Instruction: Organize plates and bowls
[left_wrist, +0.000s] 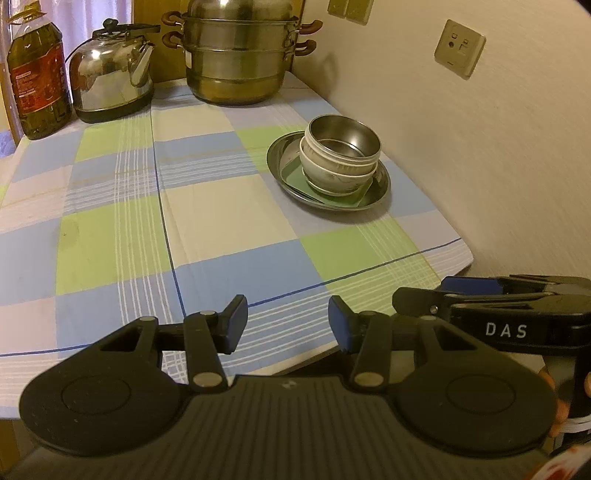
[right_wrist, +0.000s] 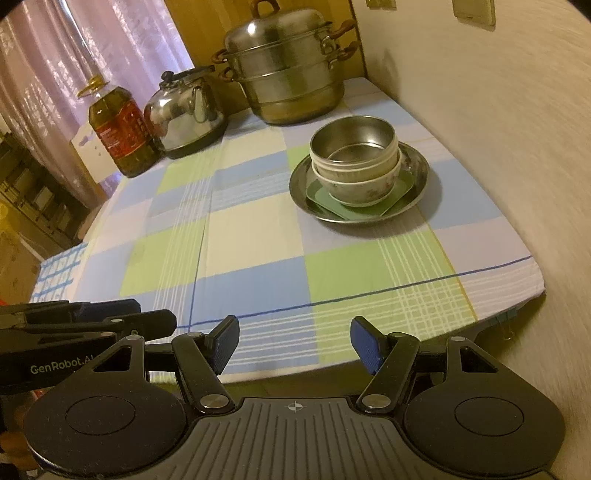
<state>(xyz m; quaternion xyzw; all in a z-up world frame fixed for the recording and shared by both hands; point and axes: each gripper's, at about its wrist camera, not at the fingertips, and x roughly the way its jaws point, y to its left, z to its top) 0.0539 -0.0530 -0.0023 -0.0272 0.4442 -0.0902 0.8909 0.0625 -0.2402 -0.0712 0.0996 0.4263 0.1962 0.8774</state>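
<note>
worktop (right_wrist: 258, 229): checked cloth, against wall (left_wrist: 480, 155) | stacked bowls (right_wrist: 356, 162) on steel plate (right_wrist: 419, 173), right rear | kettle (left_wrist: 110, 79), steamer (right_wrist: 291, 74), probably oil bottle (left_wrist: 37, 77) behind | left gripper (left_wrist: 288, 325), right gripper (right_wrist: 293, 345): fingers released, empty

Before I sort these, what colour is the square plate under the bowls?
Green square plate, clearest in the right wrist view.

Your left gripper (left_wrist: 288, 325) and right gripper (right_wrist: 294, 345) share black linkages, silver pivot pins and ribbed blue pads; white "DAS" and "GenRobot.AI" lettering marks their sides.
</note>
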